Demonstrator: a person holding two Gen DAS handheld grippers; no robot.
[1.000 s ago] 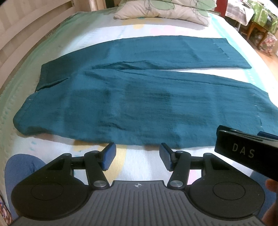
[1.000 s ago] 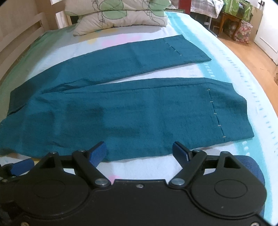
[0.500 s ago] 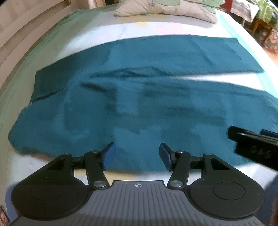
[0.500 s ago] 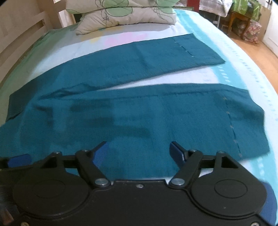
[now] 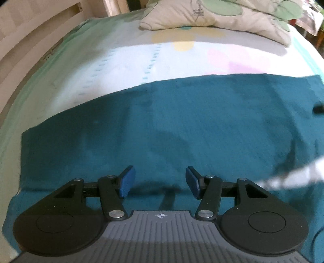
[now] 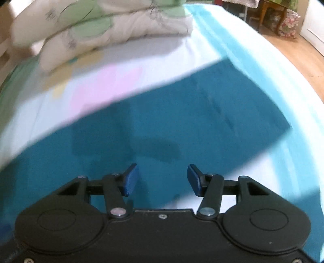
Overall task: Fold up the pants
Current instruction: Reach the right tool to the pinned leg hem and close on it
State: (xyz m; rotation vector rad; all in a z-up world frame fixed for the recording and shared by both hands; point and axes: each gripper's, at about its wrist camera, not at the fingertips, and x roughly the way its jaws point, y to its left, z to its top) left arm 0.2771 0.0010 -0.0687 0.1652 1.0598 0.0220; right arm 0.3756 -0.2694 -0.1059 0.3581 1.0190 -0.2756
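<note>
Teal pants (image 5: pixel 182 121) lie spread flat on the bed, filling the lower half of both wrist views. My left gripper (image 5: pixel 160 182) hovers over the waist end of the pants, near the far leg, its blue pads apart with nothing between them. My right gripper (image 6: pixel 163 180) hangs over the far leg (image 6: pixel 182 121) near its cuff end; its jaws are closing, and only cloth lying below shows in the gap. Both views are blurred by motion.
Pillows (image 5: pixel 222 18) with a green leaf print lie at the head of the bed (image 6: pixel 101 34). The pastel bedsheet (image 5: pixel 141 56) stretches beyond the pants. A wooden bed frame (image 5: pixel 30 50) runs along the left. Wooden floor and furniture (image 6: pixel 283 26) show at the right.
Both grippers have moved forward across the bed, from the near edge of the pants to above the far leg. The right gripper's jaws have narrowed.
</note>
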